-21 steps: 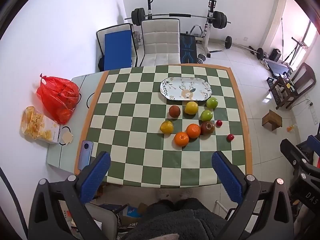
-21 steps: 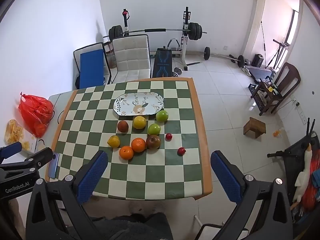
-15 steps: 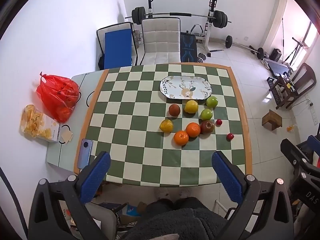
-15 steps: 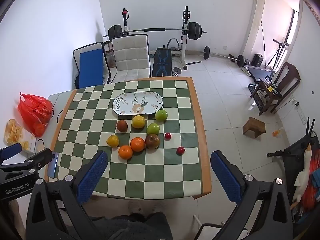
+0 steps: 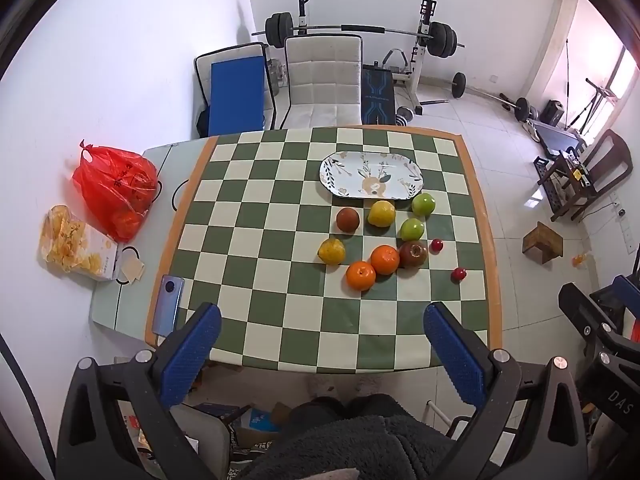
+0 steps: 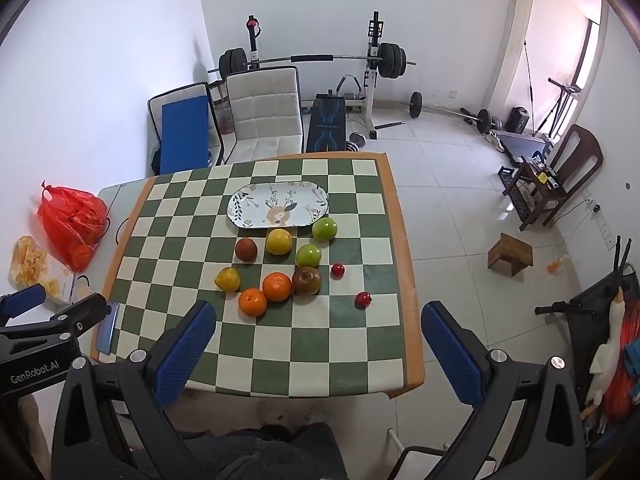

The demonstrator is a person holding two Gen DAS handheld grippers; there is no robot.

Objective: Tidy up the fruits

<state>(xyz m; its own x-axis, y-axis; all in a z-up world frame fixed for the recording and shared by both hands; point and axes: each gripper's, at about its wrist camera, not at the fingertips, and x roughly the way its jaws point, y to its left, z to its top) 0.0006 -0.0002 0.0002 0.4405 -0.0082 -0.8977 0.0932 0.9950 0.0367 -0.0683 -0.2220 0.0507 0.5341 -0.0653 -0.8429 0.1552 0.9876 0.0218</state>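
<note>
On the desk (image 5: pixel 256 216), under a green-and-white checked cloth, we list one empty oval plate (image 5: pixel 372 176) toward the far edge and, just in front of it, a loose cluster of fruit: two oranges (image 5: pixel 361 275) touching each other, a yellow pear (image 5: pixel 331 251), a lemon (image 5: pixel 381 213), two green apples (image 5: pixel 423 204), a dark red-brown apple (image 5: pixel 413 254), a brown round fruit (image 5: pixel 347 219), and two small red fruits (image 5: pixel 458 274) set a little apart to the right. We judge all of it firm, fairly light, smooth-skinned and apt to roll or bruise; each piece wants a hold across its widest part, with gentle pressure. The small red ones look easy to knock away. Off to the left lie a phone (image 5: pixel 168 305), a red bag (image 5: pixel 114 188) and a snack packet (image 5: pixel 78 245). We hold the left hand-held gripper (image 5: pixel 322 352) and the right hand-held gripper (image 6: pixel 318 348) high over the near edge, both angled steeply down at the fruit, jaws spread wide and empty, well apart from everything.
</note>
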